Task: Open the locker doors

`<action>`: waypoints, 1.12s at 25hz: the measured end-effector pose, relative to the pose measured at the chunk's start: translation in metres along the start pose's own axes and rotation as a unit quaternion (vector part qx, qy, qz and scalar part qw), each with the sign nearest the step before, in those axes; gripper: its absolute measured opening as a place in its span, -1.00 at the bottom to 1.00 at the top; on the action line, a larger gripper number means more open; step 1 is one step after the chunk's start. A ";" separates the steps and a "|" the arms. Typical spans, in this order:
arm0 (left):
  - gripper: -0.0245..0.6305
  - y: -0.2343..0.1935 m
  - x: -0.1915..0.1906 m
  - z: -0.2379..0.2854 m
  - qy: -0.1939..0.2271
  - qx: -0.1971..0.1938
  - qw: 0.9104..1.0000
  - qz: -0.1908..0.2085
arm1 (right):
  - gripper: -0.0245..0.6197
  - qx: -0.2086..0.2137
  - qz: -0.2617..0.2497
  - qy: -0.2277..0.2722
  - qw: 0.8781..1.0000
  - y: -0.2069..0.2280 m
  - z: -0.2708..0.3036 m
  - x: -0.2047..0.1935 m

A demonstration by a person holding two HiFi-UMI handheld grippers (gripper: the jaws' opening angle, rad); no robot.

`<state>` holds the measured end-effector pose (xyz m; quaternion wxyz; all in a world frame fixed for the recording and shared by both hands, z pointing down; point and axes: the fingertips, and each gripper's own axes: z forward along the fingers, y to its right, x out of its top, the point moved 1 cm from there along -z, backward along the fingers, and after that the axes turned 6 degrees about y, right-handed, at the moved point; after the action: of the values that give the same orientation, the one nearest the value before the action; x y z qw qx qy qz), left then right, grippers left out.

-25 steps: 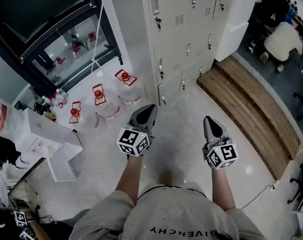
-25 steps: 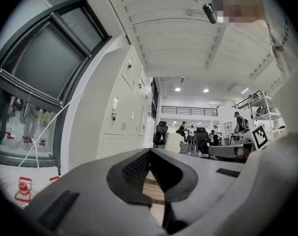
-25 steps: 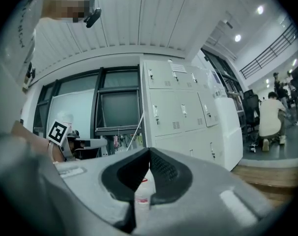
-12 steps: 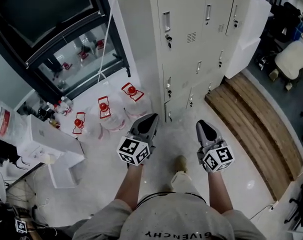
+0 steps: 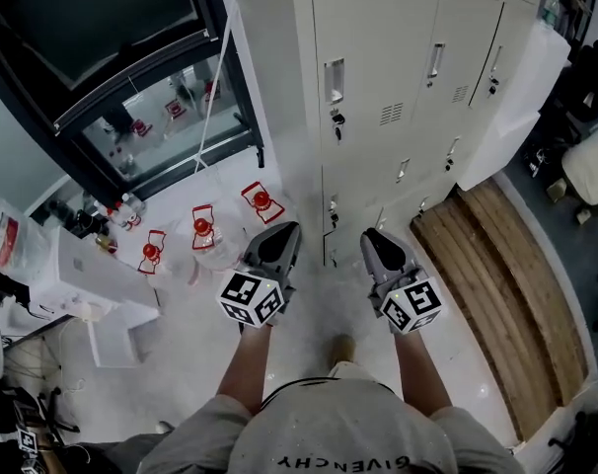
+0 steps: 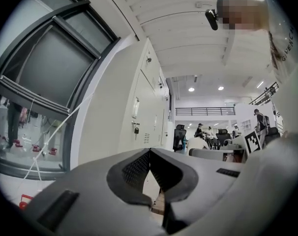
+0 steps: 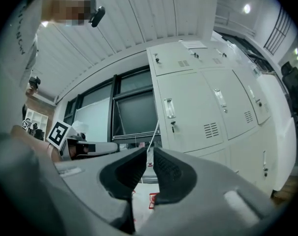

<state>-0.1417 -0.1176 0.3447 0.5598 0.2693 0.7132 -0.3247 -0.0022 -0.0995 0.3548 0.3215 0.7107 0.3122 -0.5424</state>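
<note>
A bank of cream metal lockers [image 5: 378, 67] stands ahead with all doors closed. Each door has a recessed handle [image 5: 334, 80] and a small lock below it. Both grippers are held out in front of the lockers, short of the doors and touching nothing. My left gripper [image 5: 280, 237] is shut and empty; its tips meet in the left gripper view [image 6: 150, 151], with the lockers [image 6: 139, 117] beyond them. My right gripper [image 5: 374, 237] is opening: a narrow gap shows between its jaws [image 7: 150, 154], with nothing in it. It faces the upper left door [image 7: 188, 112].
Several water jugs with red caps [image 5: 202, 227] stand on the floor left of the lockers, under a dark-framed window [image 5: 131, 77]. A white box [image 5: 92, 294] sits at the left. A wooden platform [image 5: 496, 284] and a white cabinet [image 5: 521, 97] lie right of the lockers.
The person has stepped toward the lockers, which now fill more of the head view. Both grippers have come nearer to the doors and closer to each other.
</note>
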 end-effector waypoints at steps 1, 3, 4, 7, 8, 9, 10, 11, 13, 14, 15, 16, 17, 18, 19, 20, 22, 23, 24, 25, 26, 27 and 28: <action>-0.93 -0.003 0.000 0.009 -0.001 0.004 1.000 0.000 | -0.83 0.007 0.002 0.001 1.000 0.007 0.008 0.001; -0.93 -0.009 -0.001 0.025 0.000 0.012 1.000 0.001 | -0.83 0.022 0.007 0.004 1.000 0.018 0.024 0.004; -0.93 -0.012 -0.001 0.032 0.000 0.015 1.000 0.002 | -0.82 0.029 0.009 0.006 1.000 0.023 0.031 0.005; -0.93 -0.021 0.001 0.052 0.000 0.027 1.000 0.009 | -0.80 0.046 0.008 0.009 0.999 0.038 0.052 0.010; -0.93 -0.025 0.001 0.057 0.000 0.033 0.999 0.012 | -0.80 0.052 0.004 0.008 0.999 0.042 0.059 0.012; -0.93 -0.028 0.001 0.062 0.000 0.038 0.999 0.016 | -0.79 0.058 0.000 0.007 0.998 0.045 0.065 0.014; -0.93 -0.031 0.002 0.067 0.002 0.042 0.999 0.021 | -0.78 0.065 -0.005 0.006 0.998 0.047 0.071 0.015; -0.93 -0.034 0.003 0.071 0.005 0.046 0.999 0.024 | -0.77 0.073 -0.008 0.006 0.997 0.049 0.078 0.017; -0.93 -0.038 0.005 0.077 0.010 0.055 0.998 0.026 | -0.75 0.084 -0.013 0.009 0.996 0.054 0.091 0.024; -0.93 -0.040 0.006 0.079 0.012 0.058 0.998 0.025 | -0.74 0.088 -0.014 0.013 0.996 0.056 0.098 0.029; -0.93 -0.042 0.007 0.081 0.013 0.061 0.998 0.025 | -0.72 0.091 -0.012 0.018 0.996 0.058 0.105 0.036; -0.93 -0.044 0.009 0.084 0.012 0.061 0.998 0.026 | -0.70 0.095 -0.009 0.023 0.995 0.060 0.112 0.042; -0.93 -0.046 0.010 0.086 0.010 0.061 0.998 0.027 | -0.70 0.100 -0.005 0.028 0.995 0.061 0.119 0.048; -0.93 -0.048 0.011 0.089 0.007 0.062 0.998 0.028 | -0.69 0.105 -0.002 0.030 0.994 0.063 0.127 0.055; -0.93 -0.050 0.012 0.092 0.005 0.063 0.998 0.029 | -0.68 0.109 -0.003 0.030 0.994 0.063 0.134 0.061; -0.93 -0.053 0.014 0.095 0.003 0.065 0.997 0.029 | -0.68 0.113 -0.005 0.029 0.993 0.064 0.142 0.067; -0.93 -0.061 0.019 0.101 0.002 0.069 0.997 0.032 | -0.65 0.118 -0.013 0.029 0.993 0.066 0.157 0.078; -0.93 -0.064 0.022 0.104 0.001 0.071 0.997 0.034 | -0.64 0.119 -0.017 0.029 0.992 0.067 0.164 0.083; -0.93 -0.068 0.025 0.107 0.002 0.072 0.997 0.035 | -0.63 0.120 -0.021 0.029 0.992 0.068 0.172 0.087; -0.93 -0.071 0.027 0.109 0.003 0.072 0.997 0.036 | -0.62 0.120 -0.026 0.028 0.992 0.069 0.179 0.091; -0.93 -0.074 0.028 0.111 0.003 0.073 0.997 0.036 | -0.62 0.120 -0.032 0.026 0.992 0.070 0.186 0.093; -0.93 -0.076 0.029 0.113 0.003 0.073 0.997 0.035 | -0.62 0.119 -0.037 0.024 0.992 0.072 0.192 0.095; -0.93 -0.078 0.030 0.115 0.002 0.072 0.997 0.036 | -0.61 0.119 -0.041 0.021 0.992 0.073 0.198 0.097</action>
<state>-0.1355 -0.2549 0.3091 0.5486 0.3348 0.6791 -0.3546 -0.0361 -0.2916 0.2290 0.2058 0.7417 0.2811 -0.5731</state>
